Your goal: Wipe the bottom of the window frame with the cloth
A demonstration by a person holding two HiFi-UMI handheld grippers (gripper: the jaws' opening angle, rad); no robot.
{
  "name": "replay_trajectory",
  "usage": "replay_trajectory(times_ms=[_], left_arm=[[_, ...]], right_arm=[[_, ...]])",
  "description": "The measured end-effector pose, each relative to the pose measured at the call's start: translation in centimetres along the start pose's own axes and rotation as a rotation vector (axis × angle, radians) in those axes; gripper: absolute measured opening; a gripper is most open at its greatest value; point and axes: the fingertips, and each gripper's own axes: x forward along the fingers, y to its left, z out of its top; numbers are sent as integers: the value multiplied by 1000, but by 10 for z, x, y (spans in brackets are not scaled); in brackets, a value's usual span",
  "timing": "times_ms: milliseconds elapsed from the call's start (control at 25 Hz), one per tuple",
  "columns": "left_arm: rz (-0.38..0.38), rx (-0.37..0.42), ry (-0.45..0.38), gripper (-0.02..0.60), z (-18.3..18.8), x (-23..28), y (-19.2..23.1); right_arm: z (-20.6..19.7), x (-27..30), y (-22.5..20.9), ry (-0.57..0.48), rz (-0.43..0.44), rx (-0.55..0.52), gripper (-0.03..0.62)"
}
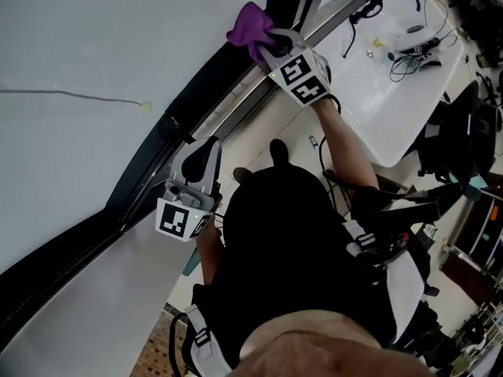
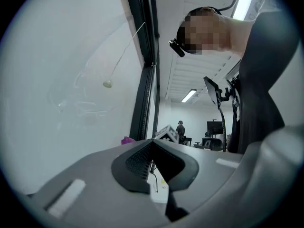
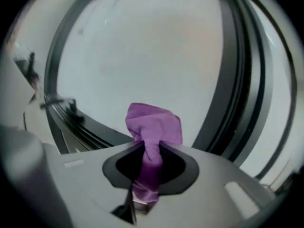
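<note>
your right tongs (image 3: 152,148) are clamped on the purple cloth (image 3: 153,125): a twisted neck of it sits between the jaws and a bunched head sticks out past the tips. in the head view that head lies against the window frame (image 1: 212,93), at the end of the dark bottom rail farthest from you, where the rail meets the pale glass (image 1: 118,38). your left tongs (image 2: 152,148) are together with nothing between them, and they hover just beside the same rail, much nearer your body and well apart from the cloth.

this reads as the wiping step itself, with the cloth at or near one end of the rail, so most of the rail looks yet to be covered. the next move calls for drawing the cloth along the frame toward the left tongs, pressing it down into the channel. tilt the right tongs so the cloth meets the rail and not the hard tips. the white desk (image 1: 393,108), on the room side of the frame, plays no part.
</note>
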Motion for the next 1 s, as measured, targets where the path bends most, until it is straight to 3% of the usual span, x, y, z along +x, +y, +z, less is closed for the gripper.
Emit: replay_trajectory(times_ms=[80,280,600,1000], left_arm=[[-15,-6,1,2,0,4,4],[-2,4,8,2,17,-4,19],[-52,-33,5,2,-7,21,-9],[-36,-22,-10,2,-1,13,-11]], right_arm=[[7,-29,26,-70,61,81,75],[31,-56,57,-97,56,55,75],[-21,-112,61,-111,193,242,76],[-2,-132,91,-174,317,251,75]])
